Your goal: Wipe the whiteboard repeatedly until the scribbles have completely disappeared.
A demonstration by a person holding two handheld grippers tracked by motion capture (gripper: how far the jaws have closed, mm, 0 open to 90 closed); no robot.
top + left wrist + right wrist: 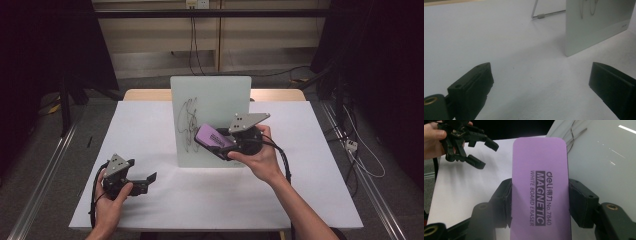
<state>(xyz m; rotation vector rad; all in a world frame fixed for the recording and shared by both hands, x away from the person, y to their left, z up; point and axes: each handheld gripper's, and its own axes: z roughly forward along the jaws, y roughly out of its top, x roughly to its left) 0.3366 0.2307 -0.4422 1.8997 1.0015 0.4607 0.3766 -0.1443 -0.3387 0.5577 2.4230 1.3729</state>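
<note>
At the lower left of the high view, your left hand [111,199] held the left gripper [145,180] low over the white counter [150,130], well apart from the board at centre. Its jaws stood wide apart with nothing between them; in the left gripper view the two black, blocky fingertips [474,85] sat at the bottom corners of the frame with bare, matte white surface between. In that same view, the lower corner of the whiteboard [596,25] stood at the upper right, and a thin metal support leg [544,15] showed behind it.

At the centre of the high view the whiteboard [210,120] stood upright on the counter, a smooth, pale rectangle with rounded corners and a black scribble [189,125] on its left half.

Right of centre, your right hand [257,157] held the right gripper [212,142] up against the board's face. It was closed on the eraser [214,138], which lay just right of the scribble. In the right gripper view the eraser [540,187] was a flat purple slab with rounded corners, printed "deli MAGNETIC WHITE BOARD ERASER No. 7840", and the black pads [581,202] pressed its two long edges, at roughly mid-length. The glossy board filled the right side of that frame, and the left gripper [484,153] showed at its upper left.
</note>
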